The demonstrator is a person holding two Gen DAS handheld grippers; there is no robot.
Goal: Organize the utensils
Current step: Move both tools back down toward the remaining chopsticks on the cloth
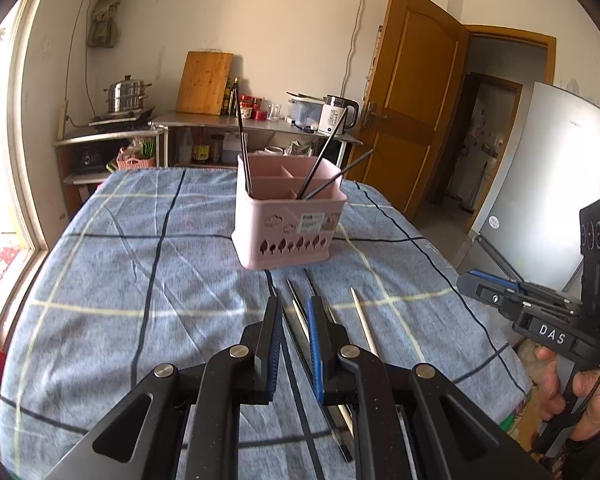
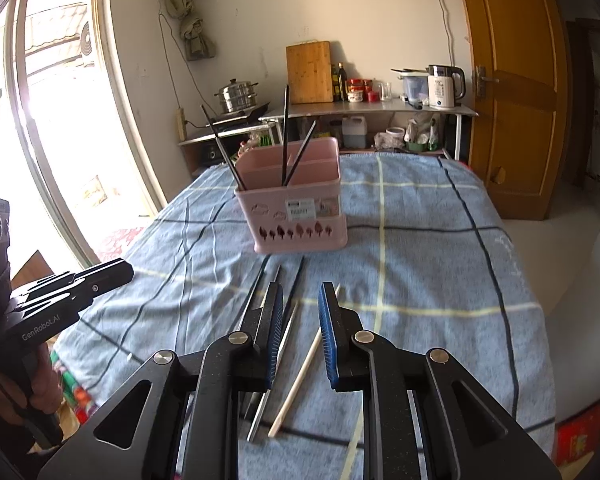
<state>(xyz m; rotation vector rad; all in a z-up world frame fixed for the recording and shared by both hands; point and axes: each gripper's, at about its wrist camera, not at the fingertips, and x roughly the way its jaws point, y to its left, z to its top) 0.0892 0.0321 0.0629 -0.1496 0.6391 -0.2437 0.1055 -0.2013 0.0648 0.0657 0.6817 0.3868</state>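
A pink utensil holder (image 1: 288, 220) stands on the blue checked cloth, with three dark chopsticks (image 1: 320, 160) upright in its compartments; it also shows in the right wrist view (image 2: 296, 208). Several loose chopsticks lie on the cloth in front of it, dark ones (image 1: 296, 304) and a pale one (image 1: 362, 320), also seen in the right wrist view (image 2: 300, 376). My left gripper (image 1: 296, 308) is open and empty above the loose dark chopsticks. My right gripper (image 2: 300, 300) is open and empty above the loose chopsticks. Each gripper shows in the other's view, the right (image 1: 496, 292) and the left (image 2: 96, 276).
The cloth-covered table (image 1: 140, 260) drops off at its right edge (image 2: 540, 320). Behind it stand a counter with a kettle (image 1: 338, 114), a cutting board (image 1: 206, 82) and a steamer pot (image 1: 126, 96). A fridge (image 1: 552, 184) and a wooden door (image 1: 412, 92) are at the right.
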